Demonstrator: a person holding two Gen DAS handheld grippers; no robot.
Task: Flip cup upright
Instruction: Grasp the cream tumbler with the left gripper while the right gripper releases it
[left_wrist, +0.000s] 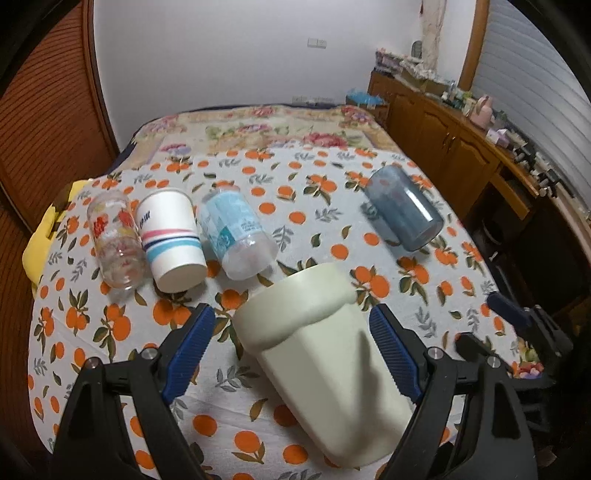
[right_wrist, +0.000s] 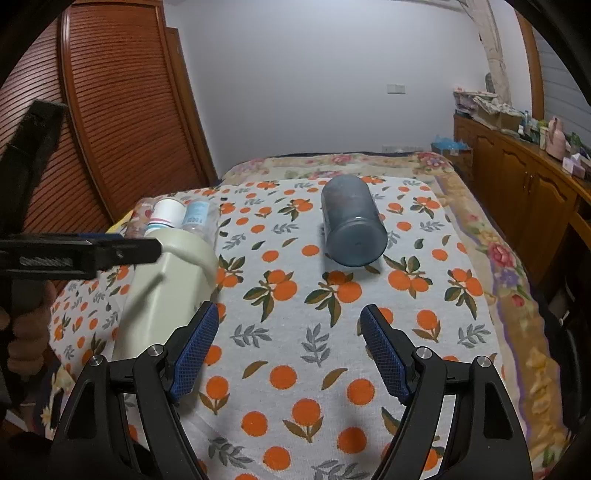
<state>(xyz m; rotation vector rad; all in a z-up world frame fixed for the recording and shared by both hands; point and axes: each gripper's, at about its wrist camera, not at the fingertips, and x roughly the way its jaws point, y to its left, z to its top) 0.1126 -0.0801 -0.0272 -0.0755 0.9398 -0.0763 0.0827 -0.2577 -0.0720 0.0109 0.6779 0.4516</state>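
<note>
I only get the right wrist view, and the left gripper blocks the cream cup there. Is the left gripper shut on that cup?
Observer: No. The left gripper is open. The cream cup lies on its side between the fingers, rim pointing away from the camera.
Operator: I can barely make out some cups behind it. What are they?
Observer: Three cups lie on their sides in a row: a flowered glass, a striped paper cup and a clear cup with a light blue label.
</note>
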